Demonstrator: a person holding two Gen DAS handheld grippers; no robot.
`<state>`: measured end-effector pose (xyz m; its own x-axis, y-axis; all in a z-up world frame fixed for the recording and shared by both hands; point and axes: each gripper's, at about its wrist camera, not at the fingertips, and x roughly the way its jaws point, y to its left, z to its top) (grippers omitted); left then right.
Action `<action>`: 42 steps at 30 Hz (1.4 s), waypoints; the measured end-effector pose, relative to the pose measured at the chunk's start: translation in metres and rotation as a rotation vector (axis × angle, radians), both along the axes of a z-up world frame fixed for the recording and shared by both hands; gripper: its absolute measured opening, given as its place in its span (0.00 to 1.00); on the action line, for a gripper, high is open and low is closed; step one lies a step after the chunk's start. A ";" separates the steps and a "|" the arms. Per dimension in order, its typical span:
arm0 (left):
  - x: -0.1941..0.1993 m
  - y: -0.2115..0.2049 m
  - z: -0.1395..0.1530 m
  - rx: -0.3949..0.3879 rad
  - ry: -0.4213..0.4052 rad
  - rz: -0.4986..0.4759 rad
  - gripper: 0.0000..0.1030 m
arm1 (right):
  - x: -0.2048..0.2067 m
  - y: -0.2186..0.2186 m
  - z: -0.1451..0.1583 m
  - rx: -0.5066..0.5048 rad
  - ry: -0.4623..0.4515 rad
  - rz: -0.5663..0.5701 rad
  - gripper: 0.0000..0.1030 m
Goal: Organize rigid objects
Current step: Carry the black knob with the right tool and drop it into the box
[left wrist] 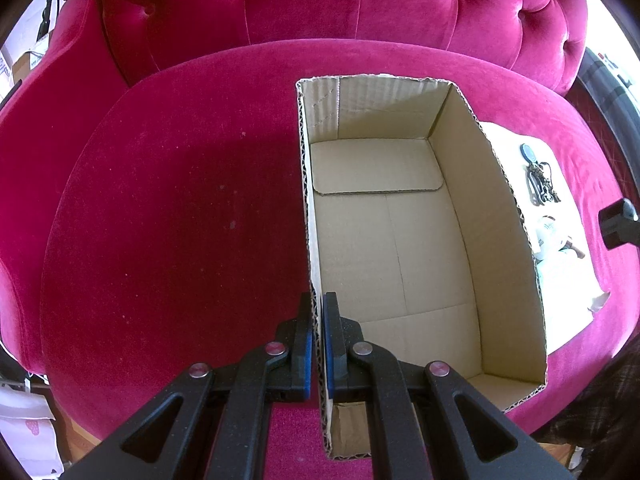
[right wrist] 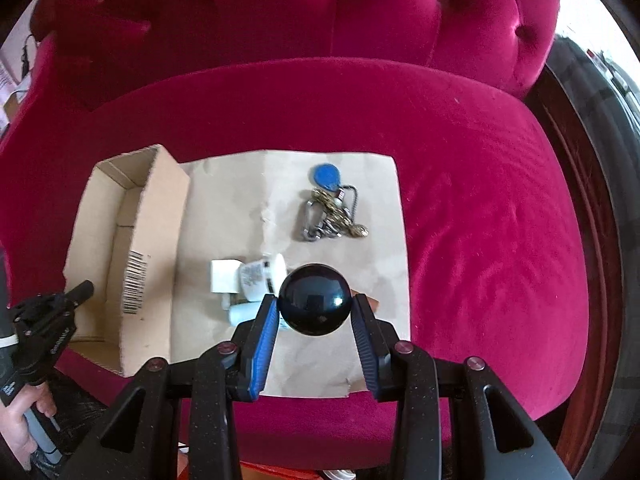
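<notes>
An open cardboard box stands on the pink sofa seat; it also shows in the right wrist view. It is empty inside. My left gripper is shut on the box's near left wall. My right gripper is shut on a shiny black ball and holds it above a brown paper sheet. On the paper lie a key bunch with a blue fob, a white tube and a small white block.
The tufted sofa back rises behind the seat. The keys and white items lie right of the box. A dark wooden edge runs along the sofa's right side.
</notes>
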<state>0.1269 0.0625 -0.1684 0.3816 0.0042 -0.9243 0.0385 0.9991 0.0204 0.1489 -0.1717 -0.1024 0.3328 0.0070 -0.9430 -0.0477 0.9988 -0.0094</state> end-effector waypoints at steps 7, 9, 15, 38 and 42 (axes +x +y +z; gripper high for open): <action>0.000 0.000 0.000 -0.002 0.000 0.001 0.04 | 0.001 0.022 0.020 0.026 -0.058 0.069 0.39; 0.000 0.000 0.000 -0.004 0.001 0.001 0.04 | 0.001 0.029 0.024 0.032 -0.067 0.088 0.39; 0.000 0.001 0.000 -0.006 0.000 0.002 0.04 | 0.004 0.052 0.033 0.036 -0.094 0.152 0.39; -0.002 0.002 0.001 -0.015 0.001 0.008 0.04 | 0.026 0.126 0.022 0.122 -0.133 0.363 0.39; -0.001 0.005 -0.001 -0.019 0.005 0.010 0.04 | 0.031 0.135 0.016 0.129 -0.138 0.394 0.39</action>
<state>0.1264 0.0673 -0.1689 0.3767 -0.0099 -0.9263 0.0285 0.9996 0.0009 0.1802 -0.0365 -0.0861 0.4036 0.2734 -0.8731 -0.4321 0.8982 0.0815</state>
